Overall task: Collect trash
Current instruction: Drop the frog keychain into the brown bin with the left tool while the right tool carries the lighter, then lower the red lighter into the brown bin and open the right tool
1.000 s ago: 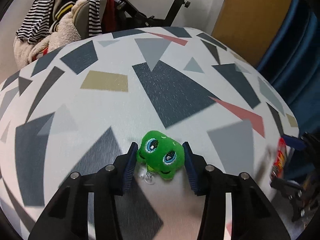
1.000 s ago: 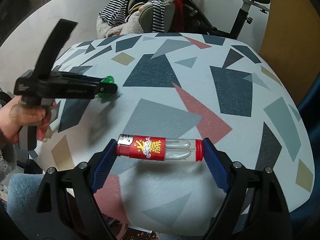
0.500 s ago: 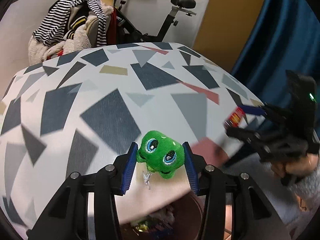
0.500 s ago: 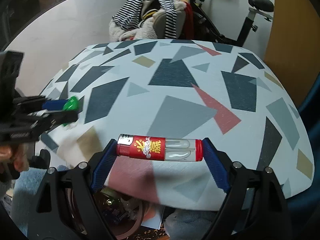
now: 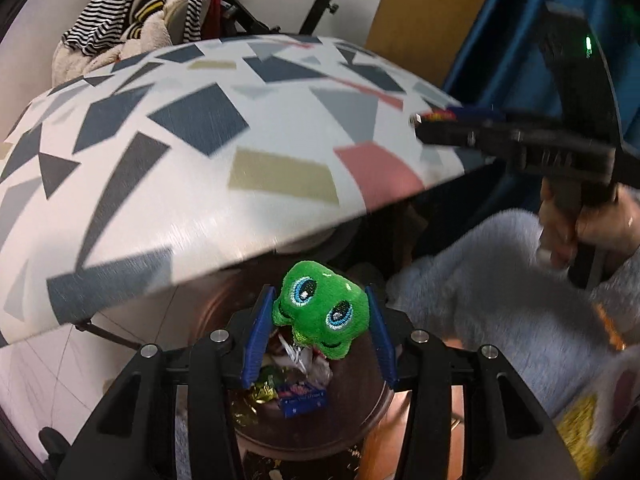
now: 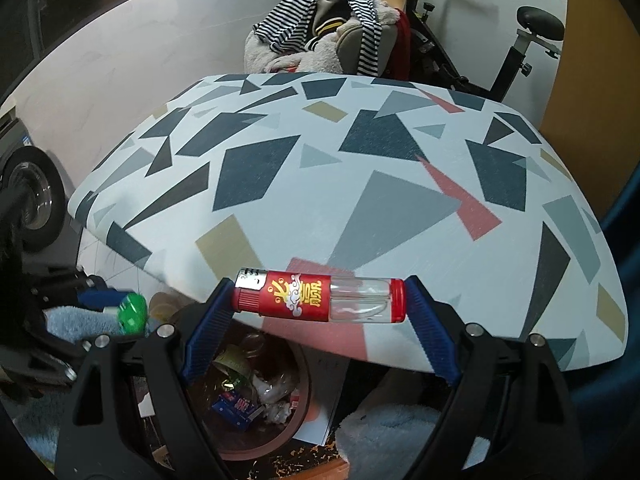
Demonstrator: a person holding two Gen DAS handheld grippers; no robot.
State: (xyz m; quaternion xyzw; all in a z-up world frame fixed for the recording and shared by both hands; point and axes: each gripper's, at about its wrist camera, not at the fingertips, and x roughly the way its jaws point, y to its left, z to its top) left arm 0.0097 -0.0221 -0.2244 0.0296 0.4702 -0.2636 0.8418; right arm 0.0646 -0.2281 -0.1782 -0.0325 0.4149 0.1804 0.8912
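My left gripper (image 5: 318, 322) is shut on a green plush frog toy (image 5: 320, 312) and holds it above a round brown trash bin (image 5: 376, 408) with wrappers inside, below the table edge. My right gripper (image 6: 318, 300) is shut on a red and clear lighter (image 6: 320, 296), held crosswise over the table's front edge, with the same bin (image 6: 296, 432) below it. The left gripper and the green toy (image 6: 132, 312) show at the left of the right wrist view. The right gripper (image 5: 460, 128) shows at the right of the left wrist view.
A table with a geometric patterned cloth (image 6: 360, 168) fills the middle. Behind it are a chair piled with striped clothes (image 6: 332, 28) and an exercise bike (image 6: 520, 44). A blue curtain (image 5: 500, 40) hangs at the right. Fluffy light-blue fabric (image 5: 500, 280) lies by the bin.
Both grippers have pulled back from the table top to beyond its front edge. The green toy has come off the table and is now over the bin. The lighter stays gripped.
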